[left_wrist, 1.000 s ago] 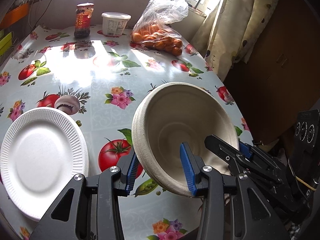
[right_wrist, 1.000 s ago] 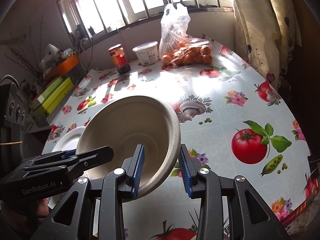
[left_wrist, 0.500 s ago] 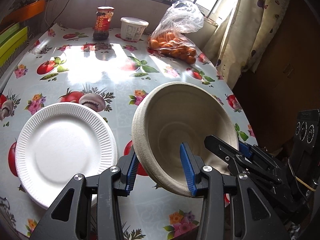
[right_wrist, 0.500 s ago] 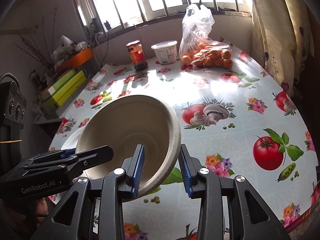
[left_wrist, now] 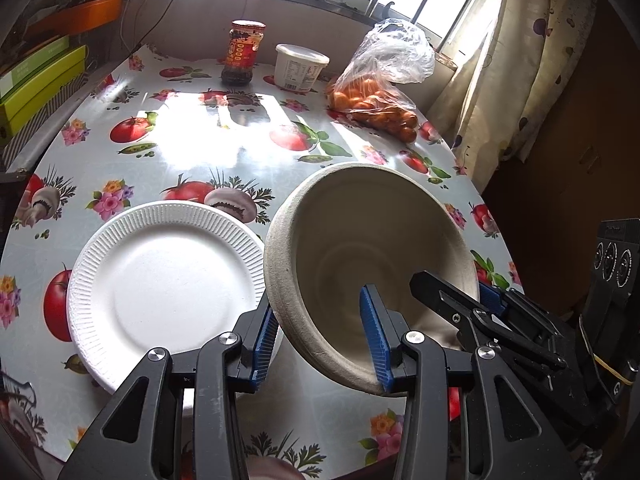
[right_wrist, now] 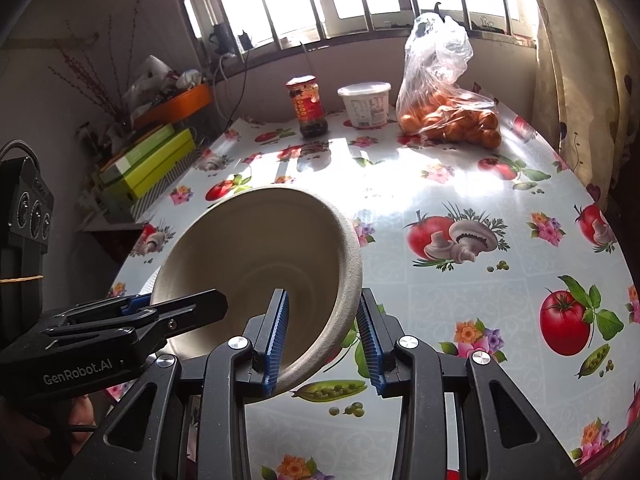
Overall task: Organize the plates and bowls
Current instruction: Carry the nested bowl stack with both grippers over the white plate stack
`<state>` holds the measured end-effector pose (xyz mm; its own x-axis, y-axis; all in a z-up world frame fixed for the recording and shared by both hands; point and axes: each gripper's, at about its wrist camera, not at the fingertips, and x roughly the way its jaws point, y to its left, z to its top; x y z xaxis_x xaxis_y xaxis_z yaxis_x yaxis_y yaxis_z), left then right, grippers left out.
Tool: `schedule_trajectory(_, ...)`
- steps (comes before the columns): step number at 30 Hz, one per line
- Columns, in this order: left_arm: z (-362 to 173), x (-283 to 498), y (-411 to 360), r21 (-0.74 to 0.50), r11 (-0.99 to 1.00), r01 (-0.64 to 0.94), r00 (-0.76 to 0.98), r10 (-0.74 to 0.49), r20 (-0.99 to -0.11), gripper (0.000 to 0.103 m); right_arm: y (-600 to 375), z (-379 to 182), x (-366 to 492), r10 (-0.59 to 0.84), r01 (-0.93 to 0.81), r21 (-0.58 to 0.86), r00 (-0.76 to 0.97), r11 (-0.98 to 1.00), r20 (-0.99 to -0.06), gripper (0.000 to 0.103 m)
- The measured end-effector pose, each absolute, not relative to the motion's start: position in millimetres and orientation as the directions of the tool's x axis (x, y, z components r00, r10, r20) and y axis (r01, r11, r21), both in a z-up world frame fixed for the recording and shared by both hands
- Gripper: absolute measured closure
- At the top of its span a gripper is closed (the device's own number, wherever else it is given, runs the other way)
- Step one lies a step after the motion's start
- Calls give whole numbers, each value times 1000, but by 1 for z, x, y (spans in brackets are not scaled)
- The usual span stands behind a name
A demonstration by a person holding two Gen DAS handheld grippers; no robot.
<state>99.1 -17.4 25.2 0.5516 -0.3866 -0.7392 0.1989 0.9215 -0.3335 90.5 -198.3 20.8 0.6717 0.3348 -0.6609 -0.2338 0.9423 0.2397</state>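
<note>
Plate [left_wrist: 160, 292] near edge behind gripper [left_wrist: 320, 336]

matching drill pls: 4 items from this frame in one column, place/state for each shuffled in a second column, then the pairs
Items
1. beige bowl
2. white plate
3. red-lidded jar
4. bag of oranges

Place or state
A. lying flat on the table, beside the bowl
B. at the far edge, next to the white tub
C. tilted, off the table, rim pinched on two sides
D. far corner by the curtain

Pairs: 1-C, 2-A, 3-B, 4-D
</note>
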Motion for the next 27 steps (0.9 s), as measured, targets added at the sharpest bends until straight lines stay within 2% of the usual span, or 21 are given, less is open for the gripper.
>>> schedule_trajectory(27, 14, 93, 54, -326, 944, 47, 581, -292, -760, 61, -126, 10, 111, 434, -377, 243, 591, 894, -680, 69)
